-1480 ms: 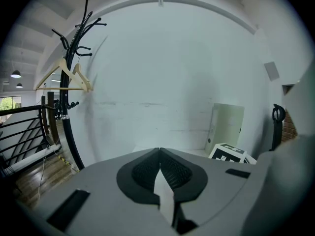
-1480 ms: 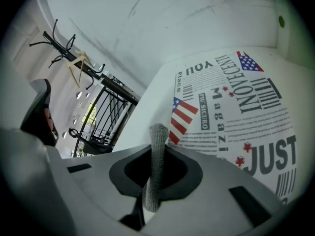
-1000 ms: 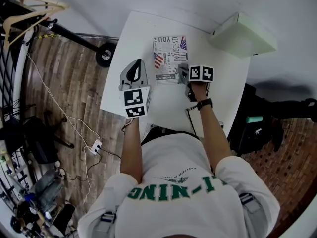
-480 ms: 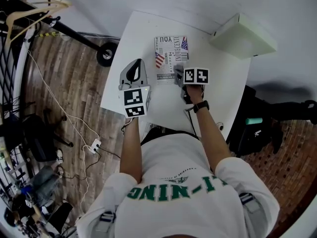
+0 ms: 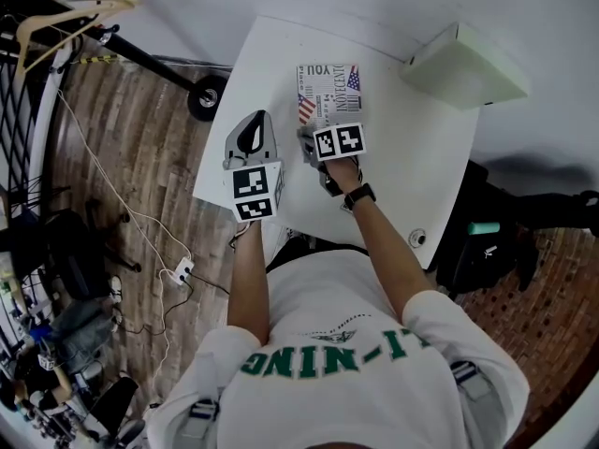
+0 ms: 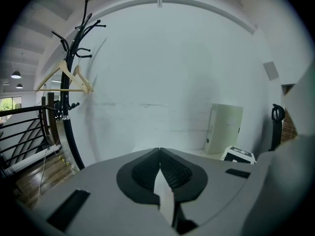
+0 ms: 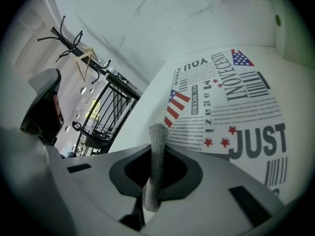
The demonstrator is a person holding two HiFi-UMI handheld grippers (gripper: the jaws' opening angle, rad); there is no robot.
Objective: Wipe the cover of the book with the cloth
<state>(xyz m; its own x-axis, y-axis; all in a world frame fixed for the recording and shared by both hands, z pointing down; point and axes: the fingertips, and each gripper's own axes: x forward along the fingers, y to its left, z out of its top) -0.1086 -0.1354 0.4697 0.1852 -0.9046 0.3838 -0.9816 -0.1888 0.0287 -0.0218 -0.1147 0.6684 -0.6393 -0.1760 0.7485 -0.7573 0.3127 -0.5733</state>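
Mid-wipe. Pinching the cloth in the right gripper jaws at the 7 o'clock corner of the book (flat on the tabletop). Parking the left gripper, jaws pressed together, at 8 o'clock. Next, probably: sweep toward 12.

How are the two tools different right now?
The right tool pinches a grey cloth; the left tool is shut on nothing. The right tool is at the book's near edge; the left tool is beside the book, over the table. Both are closed.
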